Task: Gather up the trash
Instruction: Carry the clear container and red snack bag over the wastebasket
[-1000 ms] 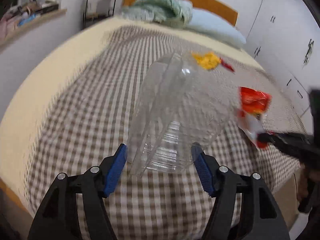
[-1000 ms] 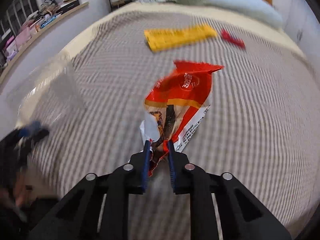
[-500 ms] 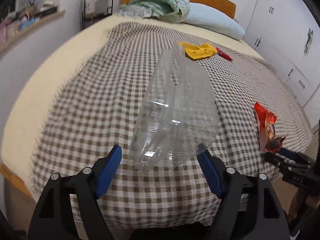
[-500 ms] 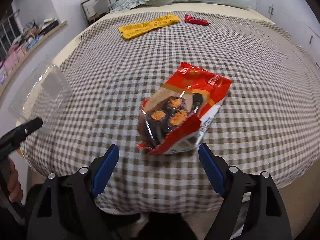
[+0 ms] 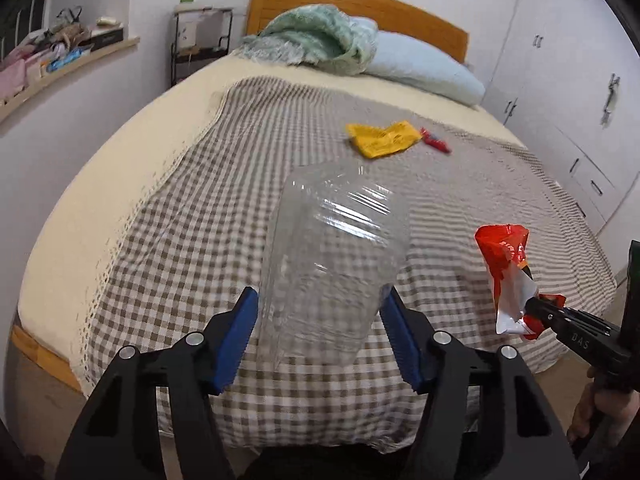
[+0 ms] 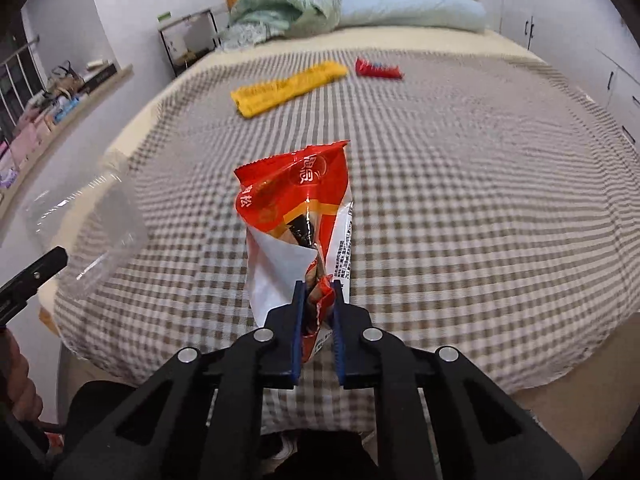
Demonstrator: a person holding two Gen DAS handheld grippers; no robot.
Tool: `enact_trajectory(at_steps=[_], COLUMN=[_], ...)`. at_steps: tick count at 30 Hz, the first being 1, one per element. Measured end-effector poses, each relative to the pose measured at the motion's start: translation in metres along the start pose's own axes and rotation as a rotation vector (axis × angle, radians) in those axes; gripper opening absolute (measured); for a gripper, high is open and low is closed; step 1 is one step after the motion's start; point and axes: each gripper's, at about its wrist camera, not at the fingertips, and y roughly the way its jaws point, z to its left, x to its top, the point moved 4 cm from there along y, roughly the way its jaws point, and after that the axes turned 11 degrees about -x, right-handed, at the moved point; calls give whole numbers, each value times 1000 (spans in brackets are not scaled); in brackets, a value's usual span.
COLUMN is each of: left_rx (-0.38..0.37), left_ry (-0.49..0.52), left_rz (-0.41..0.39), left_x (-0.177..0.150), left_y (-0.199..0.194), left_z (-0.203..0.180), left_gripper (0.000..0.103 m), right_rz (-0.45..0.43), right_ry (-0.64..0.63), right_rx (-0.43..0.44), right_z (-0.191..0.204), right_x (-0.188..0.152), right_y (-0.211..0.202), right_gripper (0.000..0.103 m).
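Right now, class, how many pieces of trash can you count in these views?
4: clear plastic container between the left jaws, red snack bag pinched in the right jaws, yellow wrapper and small red wrapper on the bed. Others may be hidden.

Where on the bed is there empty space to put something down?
The checked blanket is bare across the near and right side, past the red snack bag. The cream strip along the left edge is free too. It's crowded farther up, by the yellow wrapper, the small red wrapper and the pillow.
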Motion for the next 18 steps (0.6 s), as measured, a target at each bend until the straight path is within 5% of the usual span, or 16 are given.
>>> enact_trajectory(at_steps=[5, 10, 18], left_rx=[-39, -127, -321], left_ry=[64, 135, 269], left_rz=[-29, -28, 33], left_x=[0, -10, -44], left_y=[-23, -39, -38], left_z=[-39, -99, -213], left_gripper=[52, 49, 48], right_rz=[-51, -76, 118], right_ry=[78, 197, 449], right_rx=[-31, -143, -347], right_z=[-48, -141, -303], right_x=[-11, -53, -214], right_y=[-34, -68, -93], right_gripper=[12, 12, 12])
